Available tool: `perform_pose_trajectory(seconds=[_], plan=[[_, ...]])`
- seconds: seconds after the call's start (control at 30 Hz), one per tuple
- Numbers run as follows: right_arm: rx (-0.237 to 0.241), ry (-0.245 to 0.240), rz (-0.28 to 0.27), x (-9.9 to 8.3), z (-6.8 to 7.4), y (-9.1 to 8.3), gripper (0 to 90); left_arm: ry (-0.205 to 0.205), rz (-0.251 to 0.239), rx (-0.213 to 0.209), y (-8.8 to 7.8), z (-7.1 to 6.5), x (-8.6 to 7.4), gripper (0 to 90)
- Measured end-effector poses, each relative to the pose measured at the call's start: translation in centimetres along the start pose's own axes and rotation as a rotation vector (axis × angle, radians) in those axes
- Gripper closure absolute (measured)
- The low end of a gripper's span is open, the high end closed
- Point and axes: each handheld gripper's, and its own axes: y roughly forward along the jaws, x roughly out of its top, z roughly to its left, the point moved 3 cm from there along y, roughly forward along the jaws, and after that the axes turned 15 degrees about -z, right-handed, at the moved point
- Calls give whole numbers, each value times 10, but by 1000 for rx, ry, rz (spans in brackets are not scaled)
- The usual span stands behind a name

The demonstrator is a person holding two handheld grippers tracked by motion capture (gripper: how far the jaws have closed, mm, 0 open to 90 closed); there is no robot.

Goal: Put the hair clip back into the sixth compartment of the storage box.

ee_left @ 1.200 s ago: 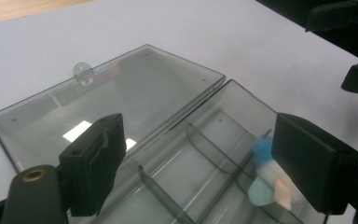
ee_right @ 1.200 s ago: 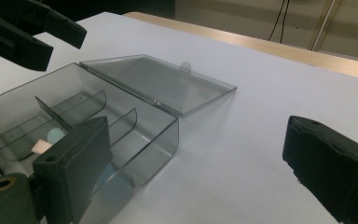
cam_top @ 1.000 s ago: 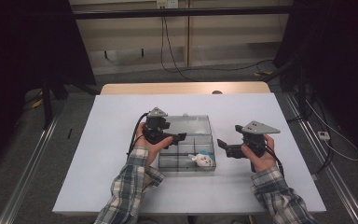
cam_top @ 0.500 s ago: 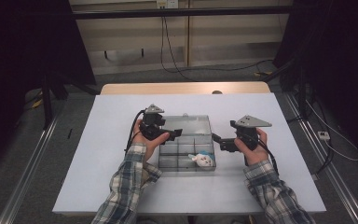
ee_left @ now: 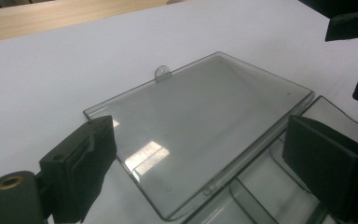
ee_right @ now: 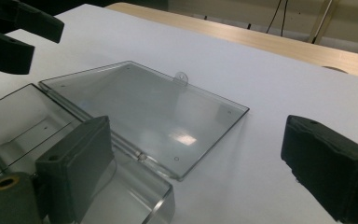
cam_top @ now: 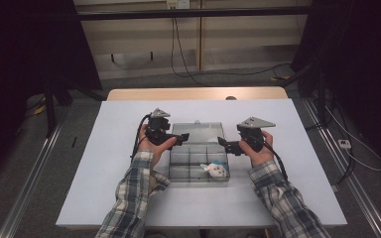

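Between two wide-open, empty grippers, the clear box (cam_top: pixel 198 156) lies open, holding a white toy (cam_top: pixel 217 170).

Dim room up top: the high view is dark at both sides, and the white tabletop (cam_top: pixel 129 148) is the brightest patch, evenly lit from above with barely a shadow under the forearms. It's a bit soft and grainy. In the left gripper view a bright rectangular glare sits on the clear lid (ee_left: pixel 205 116); the near black pads (ee_left: pixel 81 163) are out of focus. The right gripper view shows a smaller glint on the lid, with its edges slightly soft.
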Motion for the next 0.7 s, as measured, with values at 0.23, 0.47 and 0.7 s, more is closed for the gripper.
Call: perform_pose_trajectory(seconds=[0.23,0.47,0.7], plan=[[-19,49,27,-3,-10,22,105,-39,21,30,11,13,-8,83],[-44,79,98,-8,-14,44,133,-93,67,39,20,23,-16,95],[-62,142,154,-16,-17,55,162,-149,94,51,25,28,-24,99]])
